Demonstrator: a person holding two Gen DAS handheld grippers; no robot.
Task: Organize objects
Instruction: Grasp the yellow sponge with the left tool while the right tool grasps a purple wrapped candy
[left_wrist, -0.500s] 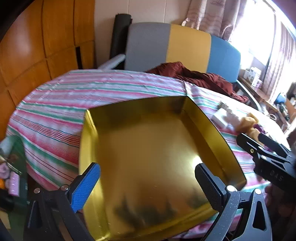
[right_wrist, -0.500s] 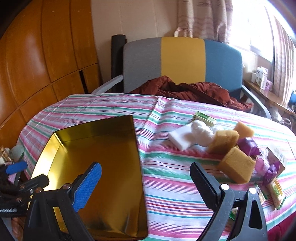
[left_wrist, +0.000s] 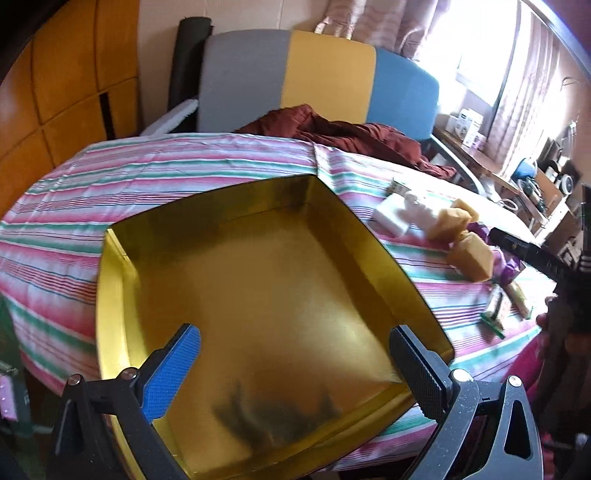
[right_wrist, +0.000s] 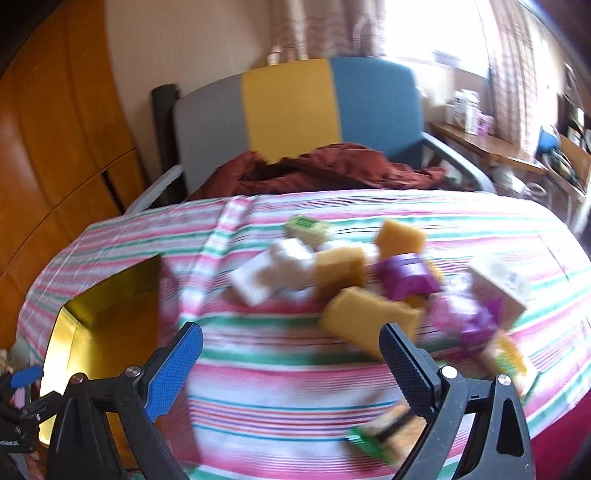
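gold metal fills the left side: a shallow gold tray sits on the striped tablecloth, its far corner pointing toward the chair. the left gripper hangs over the tray's near edge with its fingers spread wide apart and nothing between them; only a dark smudge of reflection shows on the tray floor below. in the right wrist view the same tray shows only as a corner at the far left of the cloth.

further right on the cloth, apart from the tray, lies a loose cluster of small things: a white block nearest the tray, a small green-labelled box behind it, tan sponges in the middle, then purple wrapped packets and a pale carton at the far right. this view is blurred, so finer detail is lost. the right gripper is over bare cloth just short of the cluster, fingers wide apart and holding nothing, with one sponge beside its right finger.

behind the table stands a chair in grey, yellow and blue, with a dark red cloth heaped on its seat.
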